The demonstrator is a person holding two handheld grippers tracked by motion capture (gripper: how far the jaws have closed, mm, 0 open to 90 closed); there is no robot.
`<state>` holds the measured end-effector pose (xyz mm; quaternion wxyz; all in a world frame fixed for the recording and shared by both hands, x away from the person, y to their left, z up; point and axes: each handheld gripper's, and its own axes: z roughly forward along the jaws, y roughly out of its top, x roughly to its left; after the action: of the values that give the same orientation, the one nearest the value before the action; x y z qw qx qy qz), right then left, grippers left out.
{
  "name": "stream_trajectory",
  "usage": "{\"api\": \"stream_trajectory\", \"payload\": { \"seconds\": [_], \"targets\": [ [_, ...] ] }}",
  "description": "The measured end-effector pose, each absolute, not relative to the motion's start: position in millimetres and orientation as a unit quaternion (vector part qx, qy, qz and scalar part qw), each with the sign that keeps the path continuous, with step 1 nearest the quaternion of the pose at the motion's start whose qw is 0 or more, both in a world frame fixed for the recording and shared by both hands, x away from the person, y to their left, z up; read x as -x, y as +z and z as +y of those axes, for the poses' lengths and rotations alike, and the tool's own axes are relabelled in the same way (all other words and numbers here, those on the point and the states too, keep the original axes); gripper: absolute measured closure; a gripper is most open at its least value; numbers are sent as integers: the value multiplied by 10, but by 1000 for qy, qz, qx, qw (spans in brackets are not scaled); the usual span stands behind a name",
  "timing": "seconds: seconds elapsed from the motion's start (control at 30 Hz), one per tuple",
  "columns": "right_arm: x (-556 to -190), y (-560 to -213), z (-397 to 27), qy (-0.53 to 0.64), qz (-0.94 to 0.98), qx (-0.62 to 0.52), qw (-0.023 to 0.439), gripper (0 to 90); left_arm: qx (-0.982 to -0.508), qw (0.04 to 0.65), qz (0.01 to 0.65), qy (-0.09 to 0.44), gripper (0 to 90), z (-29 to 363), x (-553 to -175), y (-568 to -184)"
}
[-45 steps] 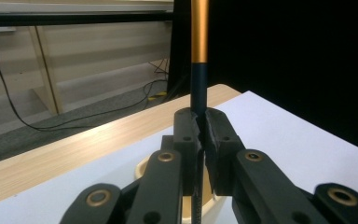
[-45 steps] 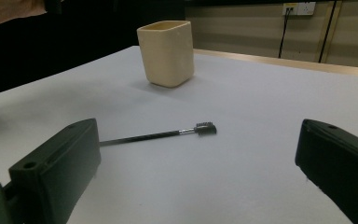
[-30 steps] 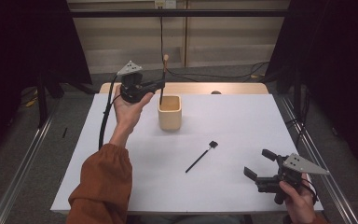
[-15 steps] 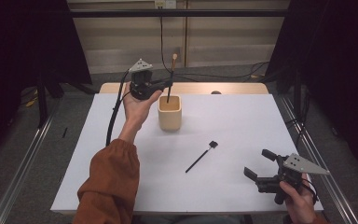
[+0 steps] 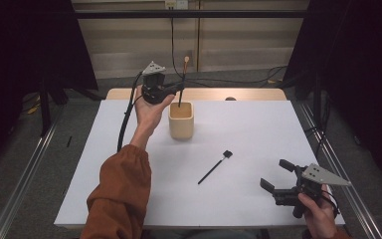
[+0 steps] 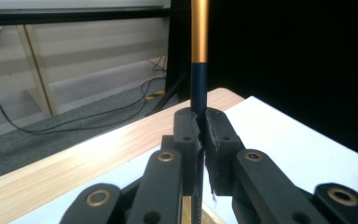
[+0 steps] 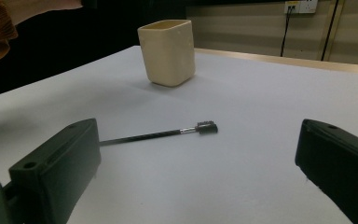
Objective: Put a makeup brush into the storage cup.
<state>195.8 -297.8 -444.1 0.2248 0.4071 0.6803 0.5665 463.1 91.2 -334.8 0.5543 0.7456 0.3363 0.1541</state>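
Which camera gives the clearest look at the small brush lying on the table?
The right gripper view: the brush lies close, its bristle head and thin handle distinct. The high view shows the brush whole but small, between the cup and the right gripper.

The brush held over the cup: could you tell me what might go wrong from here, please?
1. The left tool pinches the brush by its thin handle, upright above the cream cup; it could slip or tilt in the grip.
2. Its lower end looks close to the rim; catching it could tip the cup.
3. The brow brush lies loose on the table.
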Motion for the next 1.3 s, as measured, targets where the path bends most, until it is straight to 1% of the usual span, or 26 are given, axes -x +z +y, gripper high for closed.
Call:
{"api": "stream_trajectory", "payload": {
  "seconds": [0.73, 1.3],
  "targets": [
    [-1950, -4436, -2978, 567, 681, -406, 225, 0, -751, 547, 342, 143, 843, 915, -4649, -3662],
    [-1954, -4441, -2978, 565, 683, -404, 225, 0, -757, 543, 339, 136, 843, 960, -4621, -3789]
  ]
}}
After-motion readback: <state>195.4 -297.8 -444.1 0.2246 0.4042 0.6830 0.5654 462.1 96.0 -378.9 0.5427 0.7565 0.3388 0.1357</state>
